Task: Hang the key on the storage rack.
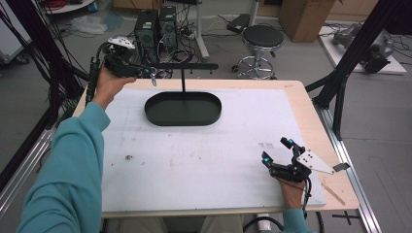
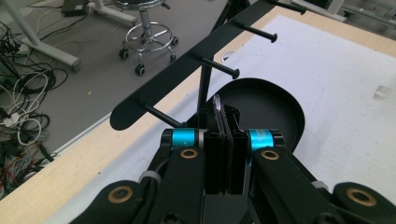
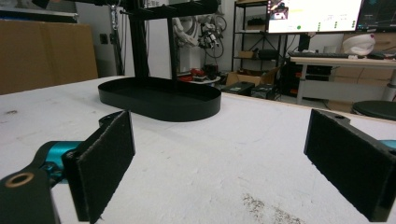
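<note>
Two jaws of the left gripper (image 2: 226, 140) pinch tight on a thin metal ring (image 2: 218, 112), up by the stand's bar (image 2: 187, 77) and its pegs. Just below it sits the black tray (image 1: 183, 108). Well apart, the right gripper (image 1: 276, 151) rests wide open on the white table (image 1: 194, 155), holding nothing. Grey floor and a stool (image 1: 263, 38) lie beyond.

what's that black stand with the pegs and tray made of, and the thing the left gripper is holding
Stand: looks like thin sheet metal, matte black coated, with crisp, even edges. Thing in the left gripper: thin, grey, glinting ring or loop, probably metal; too little shows to be sure.
</note>
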Available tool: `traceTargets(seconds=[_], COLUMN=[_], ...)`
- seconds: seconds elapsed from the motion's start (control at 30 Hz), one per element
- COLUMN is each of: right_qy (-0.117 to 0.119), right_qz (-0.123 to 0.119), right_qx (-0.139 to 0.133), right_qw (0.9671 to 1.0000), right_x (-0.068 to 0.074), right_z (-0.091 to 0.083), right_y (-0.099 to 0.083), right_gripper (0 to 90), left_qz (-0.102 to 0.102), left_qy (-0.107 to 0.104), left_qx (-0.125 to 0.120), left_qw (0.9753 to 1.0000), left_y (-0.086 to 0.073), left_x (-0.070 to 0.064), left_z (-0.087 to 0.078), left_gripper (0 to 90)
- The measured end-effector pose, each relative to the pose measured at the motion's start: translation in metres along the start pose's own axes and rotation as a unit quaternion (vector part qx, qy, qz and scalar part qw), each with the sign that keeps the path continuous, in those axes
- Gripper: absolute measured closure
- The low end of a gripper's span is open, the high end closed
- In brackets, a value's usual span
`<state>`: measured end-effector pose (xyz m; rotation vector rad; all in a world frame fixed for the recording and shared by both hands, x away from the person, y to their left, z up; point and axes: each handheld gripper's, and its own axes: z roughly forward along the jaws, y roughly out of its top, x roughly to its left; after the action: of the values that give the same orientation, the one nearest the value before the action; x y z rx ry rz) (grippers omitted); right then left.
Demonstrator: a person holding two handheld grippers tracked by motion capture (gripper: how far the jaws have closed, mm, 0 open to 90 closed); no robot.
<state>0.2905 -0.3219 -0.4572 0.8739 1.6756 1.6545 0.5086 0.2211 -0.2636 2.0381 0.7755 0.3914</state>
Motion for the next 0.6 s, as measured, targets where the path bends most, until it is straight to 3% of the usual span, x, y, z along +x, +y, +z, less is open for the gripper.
traceTargets(seconds=[0.3, 0.6], right_qy=[0.0, 0.0], right_qz=[-0.002, -0.002], right_qx=[0.0, 0.0], right_qw=[1.0, 1.0], right_x=[0.0, 0.0], right_z=[0.0, 0.0], right_y=[0.0001, 0.0], right_gripper=[8.1, 8.1], left_qz=[-0.014, -0.015], left_qy=[0.0, 0.009], left_qx=[0.001, 0.013], left_qw=[0.9999, 0.9998], left_y=[-0.0038, -0.0061], left_x=[0.0045, 0.0065], left_z=[0.0029, 0.0045], left_gripper=[88.5, 88.5])
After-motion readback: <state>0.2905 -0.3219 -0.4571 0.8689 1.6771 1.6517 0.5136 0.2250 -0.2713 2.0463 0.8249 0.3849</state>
